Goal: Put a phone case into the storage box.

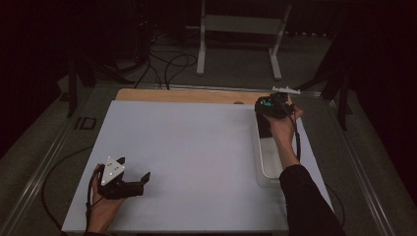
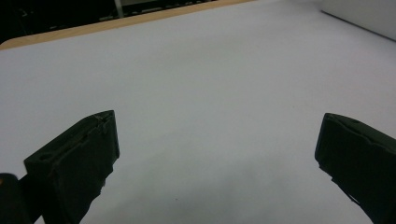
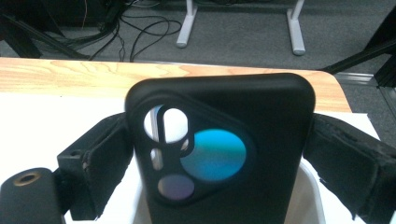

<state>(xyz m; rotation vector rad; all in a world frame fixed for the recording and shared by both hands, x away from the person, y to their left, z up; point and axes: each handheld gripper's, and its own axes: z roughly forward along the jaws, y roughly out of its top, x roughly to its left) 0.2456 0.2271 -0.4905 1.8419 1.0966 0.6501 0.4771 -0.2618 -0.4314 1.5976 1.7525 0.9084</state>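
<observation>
The black phone case (image 3: 224, 154) stands upright mid-frame between the right gripper's (image 3: 219, 163) jaws, which clasp its edges over the white tray (image 1: 265, 162).

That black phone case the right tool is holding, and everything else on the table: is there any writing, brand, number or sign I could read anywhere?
None can be read.
Black phone case: plain back with camera cut-outs, no logo or lettering.
White mat: blank.
White tray: no marking to be seen.
Left tool and right tool: no legible label; the grey plates show small pale dots, not text.
</observation>
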